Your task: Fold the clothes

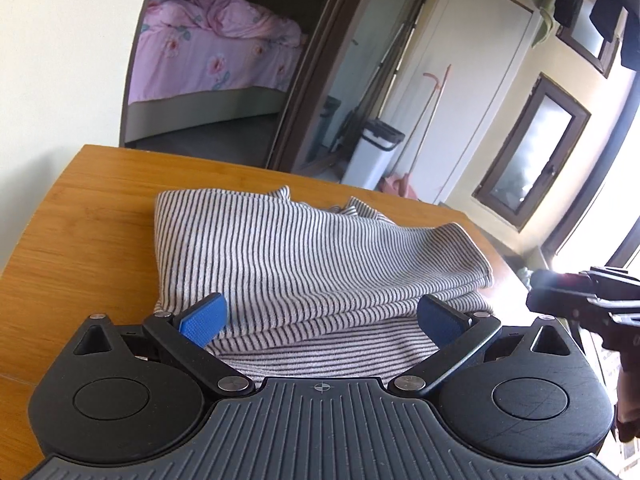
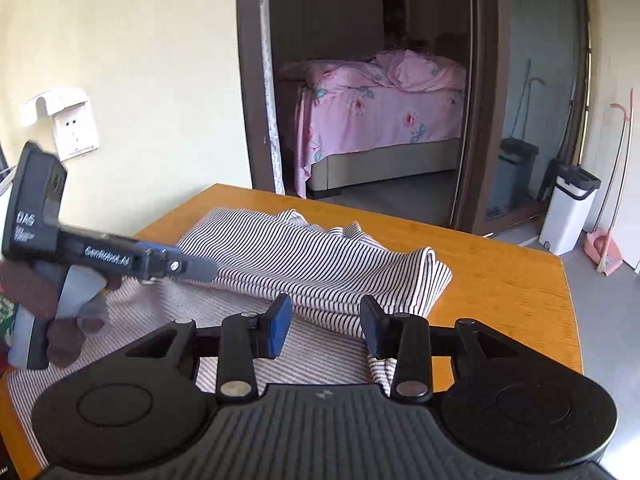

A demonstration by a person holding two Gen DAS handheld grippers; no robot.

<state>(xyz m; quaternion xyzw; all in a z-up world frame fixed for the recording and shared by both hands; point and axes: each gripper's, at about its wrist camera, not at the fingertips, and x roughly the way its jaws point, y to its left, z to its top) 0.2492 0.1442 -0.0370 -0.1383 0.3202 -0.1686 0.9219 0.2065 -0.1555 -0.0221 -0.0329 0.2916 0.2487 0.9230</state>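
Two claws are in view, both over the near edge of a striped garment (image 1: 304, 248) on a wooden worktop (image 1: 92, 216). Left claw (image 1: 320, 320): jaws stand wide, blue pads spread well apart, nothing pinched between them; striped cloth lies under and just beyond the pads. Right claw (image 2: 326, 326): jaws stand partly apart, narrower than the left, with no cloth caught between the pads as far as the right wrist view shows; the garment's single lower layer lies beneath them.

Garment condition: partly folded. A thick folded stack occupies the far portion, its fold edges running left to right across both views, and a flat single layer extends from it toward the near edge of the worktop. The stack's right end forms a rounded fold directly beyond the right claw. Long axis of the stack lies crosswise to both claws.

Relation governing the coming move, as a judgement: the stack's near edge lies straight ahead of each claw and close, so both stand about equally near. The near flat layer appears to be the portion left to fold.

Surroundings: a doorway beyond the worktop opens on a bed (image 2: 380, 108) with pink floral bedding; a white bin (image 2: 568, 208) stands at far right
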